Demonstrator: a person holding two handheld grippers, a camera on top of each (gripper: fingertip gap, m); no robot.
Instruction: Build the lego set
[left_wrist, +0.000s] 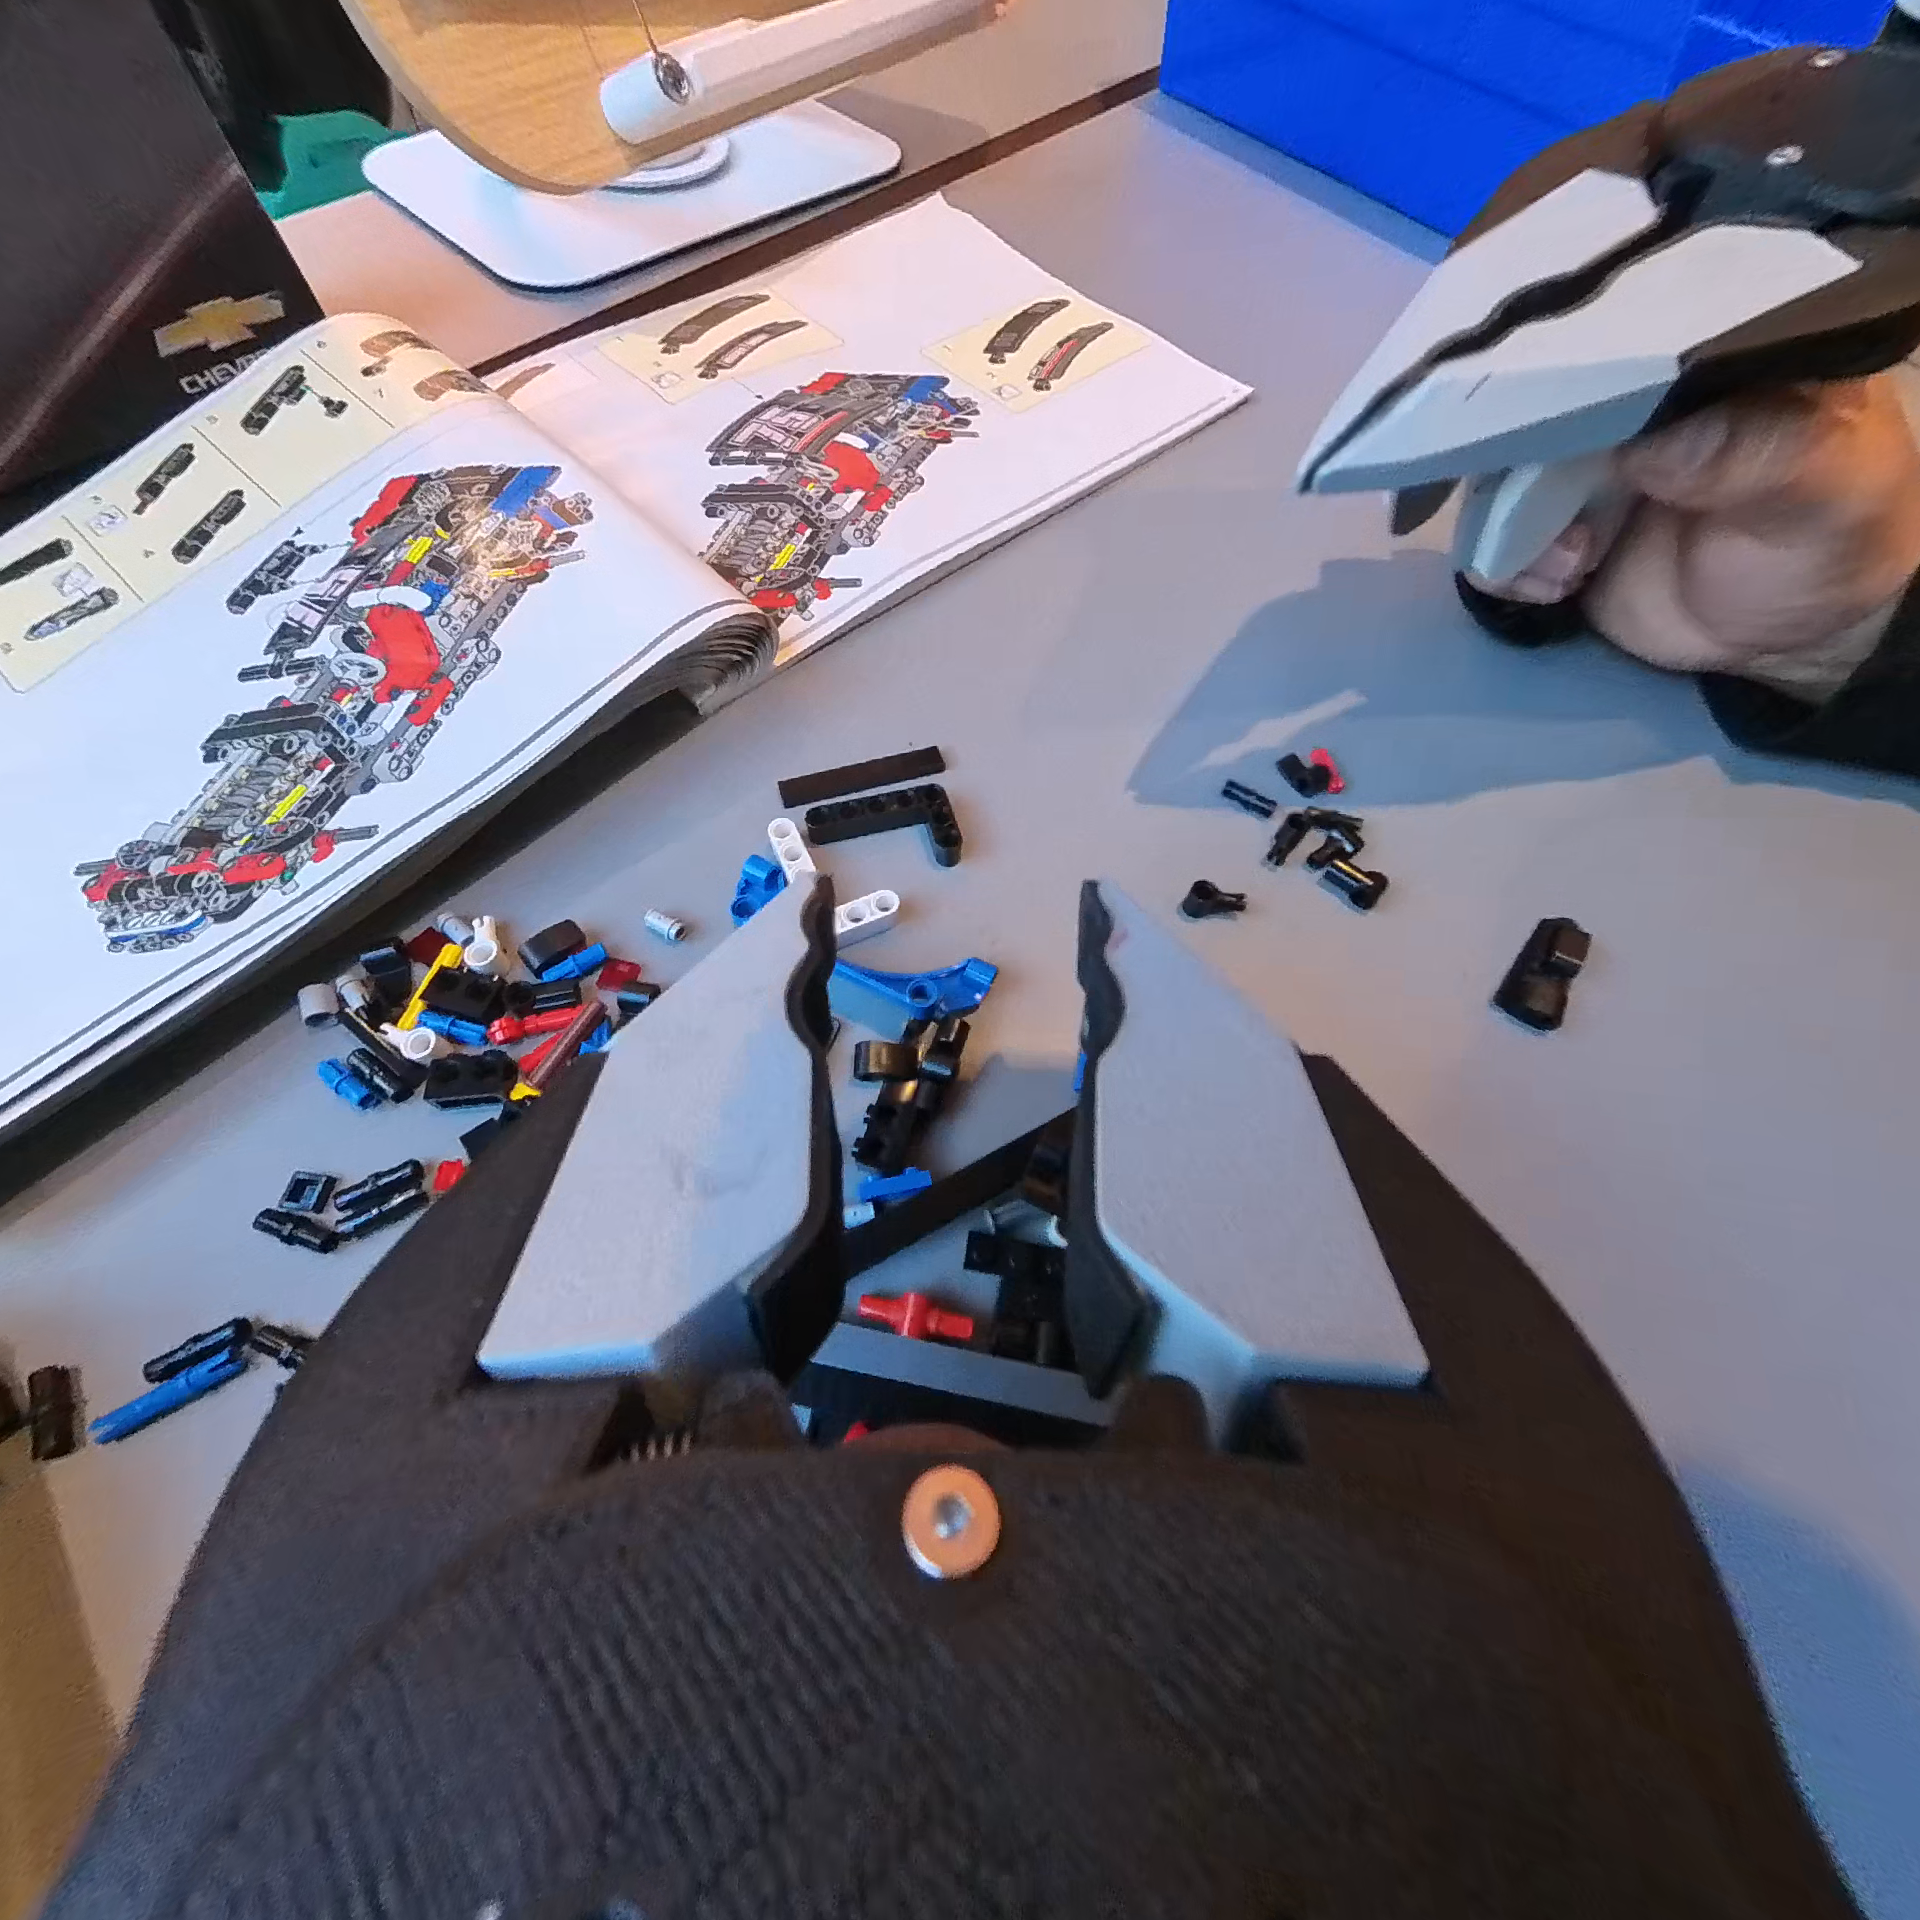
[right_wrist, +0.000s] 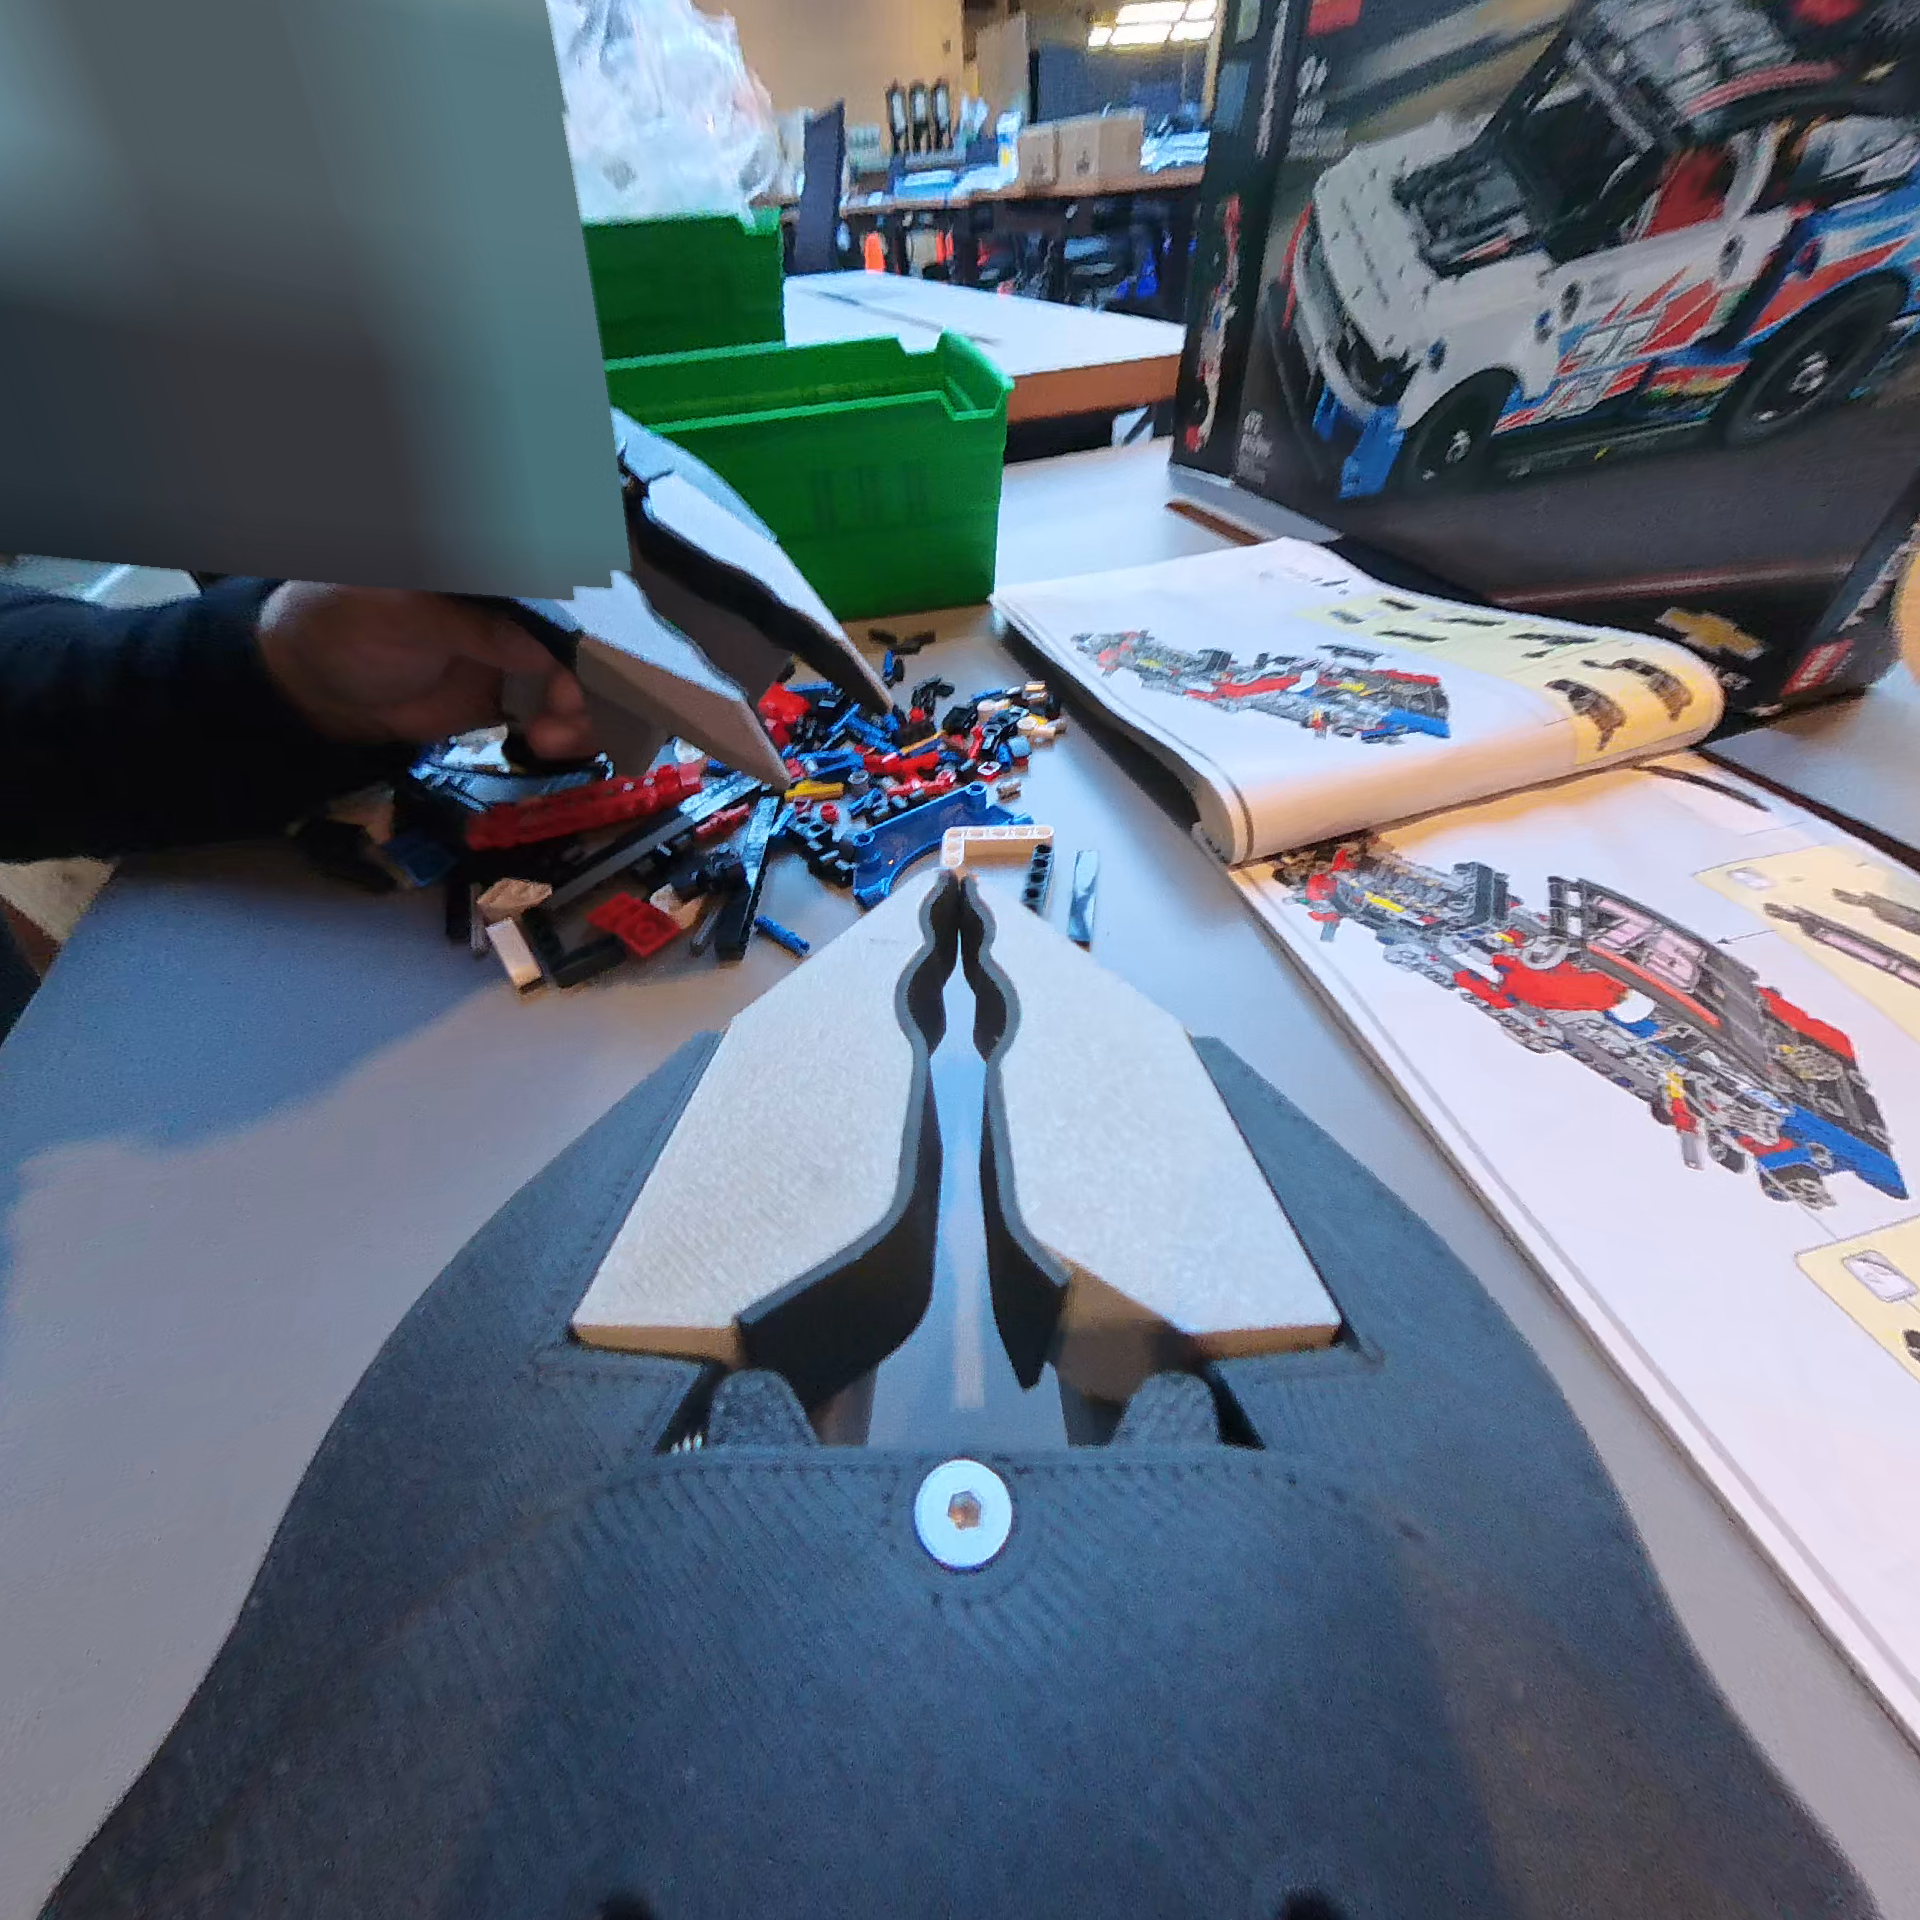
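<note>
1. Fingers of the left gripper (left_wrist: 951, 904) stand well apart with nothing clamped between them, poised over the loose pile of Lego pieces (left_wrist: 488, 1013) on the grey table (left_wrist: 1558, 1299).
2. Just ahead of its tips lie a blue curved piece (left_wrist: 914, 982), two white short beams (left_wrist: 868, 912) and a black L-shaped beam (left_wrist: 894, 821); below, between the fingers, a red pin (left_wrist: 914, 1317) and black connectors show.
3. To its right, well apart, a small cluster of black pins (left_wrist: 1314, 831) sits under the right gripper (right_wrist: 958, 883), whose tips are pressed together and hold nothing; it hangs above the table, clear of the pile.
4. To the left and beyond, the open instruction booklet (left_wrist: 582, 644) lies flat, with the set's box (right_wrist: 1558, 312) standing behind it.
5. The step looks like part selection: no assembled section is visible here, so building has likely hardly begun at this spot.
6. The next move probably calls for lowering the spread fingers around one chosen piece, picking it out without dragging its neighbours along.
</note>
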